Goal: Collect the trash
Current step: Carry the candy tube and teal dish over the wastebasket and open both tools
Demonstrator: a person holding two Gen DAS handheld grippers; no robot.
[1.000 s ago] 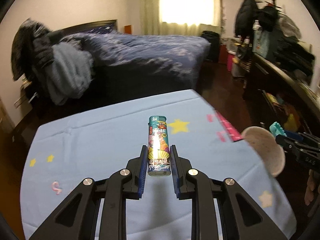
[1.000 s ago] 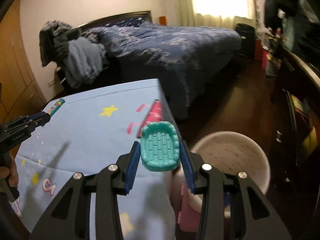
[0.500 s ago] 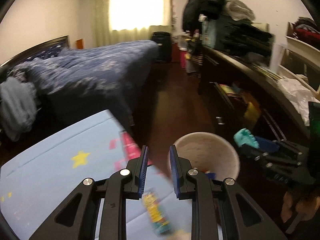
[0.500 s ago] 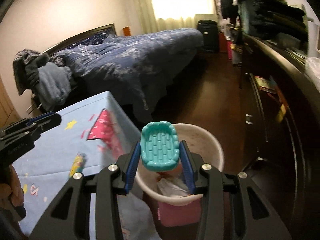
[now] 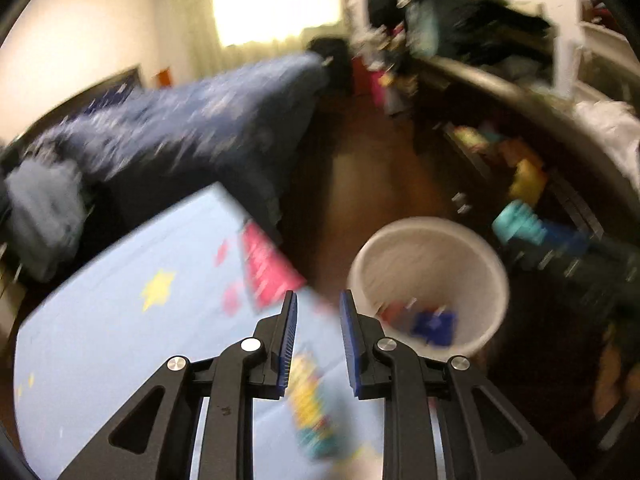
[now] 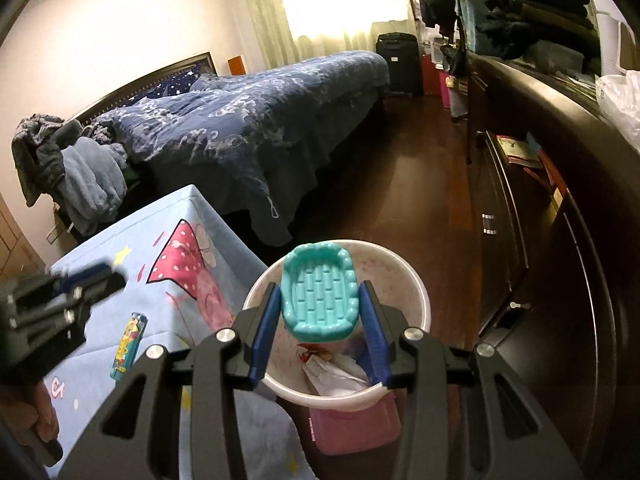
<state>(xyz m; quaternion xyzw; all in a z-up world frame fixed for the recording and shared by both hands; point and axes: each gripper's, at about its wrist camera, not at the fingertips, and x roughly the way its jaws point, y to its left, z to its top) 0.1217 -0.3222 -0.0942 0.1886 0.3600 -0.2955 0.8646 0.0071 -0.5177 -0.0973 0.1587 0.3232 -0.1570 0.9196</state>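
The risk I see from here is a miss — the right hand-held gripper (image 6: 320,318) clamps a teal toy tray (image 6: 319,294) by its two sides, and in the right wrist view that tray hangs over the near-left part of the white bin (image 6: 416,304), low in the middle of the frame; let go too near the rim and it could clip the edge and drop to the floor, or onto the pink thing (image 6: 356,424) beneath the bin. The other worry is the colourful lighter (image 6: 129,344): it lies flat on the blue cloth of the surface (image 6: 192,224), lower left of that frame, close to the surface's edge, so a careless sweep could knock it off. The left hand-held gripper (image 5: 316,344) holds nothing; its jaws stand a little apart — empty air between the pads. In the blurred left wrist view the lighter lies below and just behind those fingertips, bottom centre, while the bin sits to their right.
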